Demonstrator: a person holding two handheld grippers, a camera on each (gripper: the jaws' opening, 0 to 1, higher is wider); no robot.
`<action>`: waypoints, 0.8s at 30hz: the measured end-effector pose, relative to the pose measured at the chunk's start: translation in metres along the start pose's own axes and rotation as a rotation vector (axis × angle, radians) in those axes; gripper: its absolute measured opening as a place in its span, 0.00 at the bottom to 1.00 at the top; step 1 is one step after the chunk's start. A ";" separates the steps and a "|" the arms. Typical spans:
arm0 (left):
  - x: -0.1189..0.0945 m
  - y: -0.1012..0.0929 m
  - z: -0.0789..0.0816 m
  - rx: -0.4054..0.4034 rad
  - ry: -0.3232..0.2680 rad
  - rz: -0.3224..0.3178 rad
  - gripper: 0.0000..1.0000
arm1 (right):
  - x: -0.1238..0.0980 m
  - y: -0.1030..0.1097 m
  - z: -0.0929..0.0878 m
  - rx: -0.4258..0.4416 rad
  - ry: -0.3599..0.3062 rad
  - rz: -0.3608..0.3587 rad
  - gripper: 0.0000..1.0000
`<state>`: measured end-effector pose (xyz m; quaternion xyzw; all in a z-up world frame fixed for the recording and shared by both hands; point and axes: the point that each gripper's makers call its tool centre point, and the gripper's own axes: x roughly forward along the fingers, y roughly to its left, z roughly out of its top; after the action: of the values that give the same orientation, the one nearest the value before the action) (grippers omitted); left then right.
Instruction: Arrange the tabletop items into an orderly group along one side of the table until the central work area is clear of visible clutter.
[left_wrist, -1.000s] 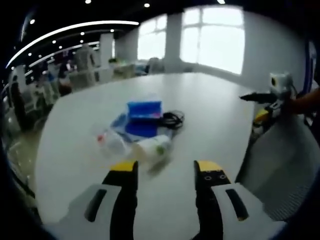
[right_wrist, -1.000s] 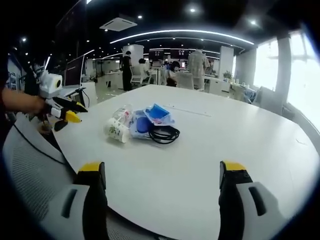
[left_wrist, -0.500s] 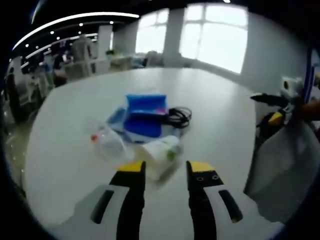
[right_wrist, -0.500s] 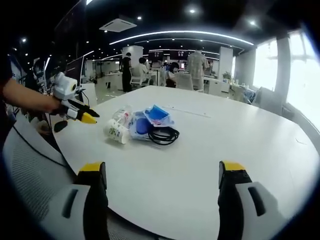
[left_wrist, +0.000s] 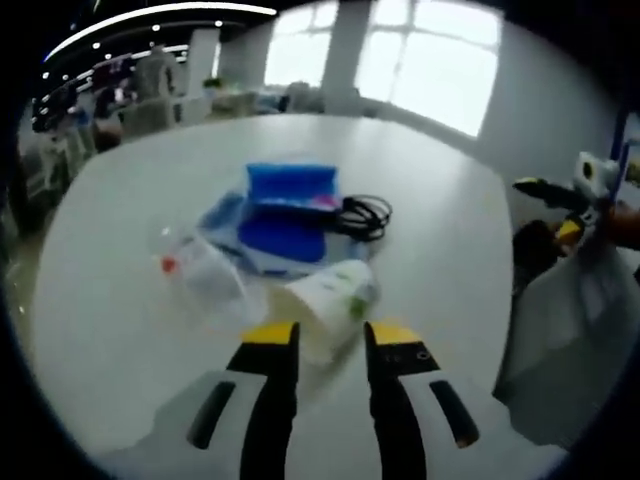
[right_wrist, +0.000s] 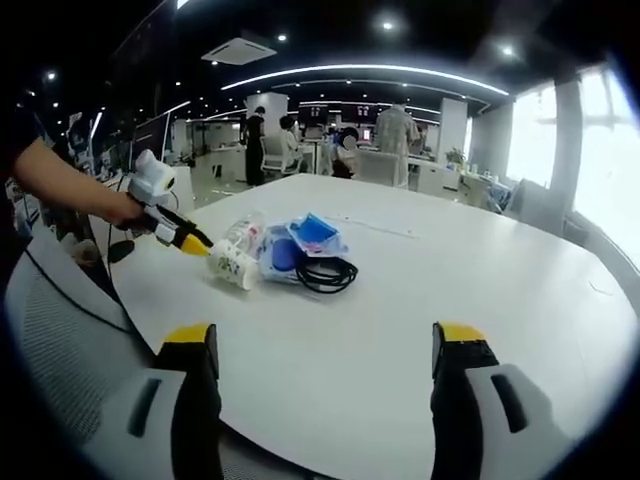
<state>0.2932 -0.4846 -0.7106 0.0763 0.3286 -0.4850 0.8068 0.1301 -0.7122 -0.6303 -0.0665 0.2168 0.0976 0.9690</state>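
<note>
A paper cup lay on its side on the white desk, well in from the edges, beside a clear plastic bottle, a blue pouch and a black cable. The left claw was released, its tips just at the cup's rim. The right claw was spread wide, holding nothing. The cup was judged light and easily crushed; a gentle grip across its mid-wall was advised.

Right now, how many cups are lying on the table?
1. The white paper cup lies on its side right at the left gripper, beside a clear plastic bottle and blue pouch. Another could hide under the pile.
</note>
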 end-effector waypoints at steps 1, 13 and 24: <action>0.002 0.000 0.000 0.000 0.004 -0.002 0.23 | 0.000 0.000 -0.001 -0.003 0.003 0.000 0.88; 0.015 -0.003 0.000 -0.077 0.006 -0.057 0.15 | -0.001 -0.004 0.002 -0.008 -0.003 -0.021 0.85; 0.011 -0.018 -0.002 -0.009 0.008 -0.073 0.06 | -0.001 -0.005 0.001 -0.019 -0.002 -0.032 0.83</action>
<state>0.2809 -0.5009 -0.7153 0.0625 0.3369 -0.5124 0.7874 0.1307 -0.7173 -0.6281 -0.0790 0.2140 0.0843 0.9700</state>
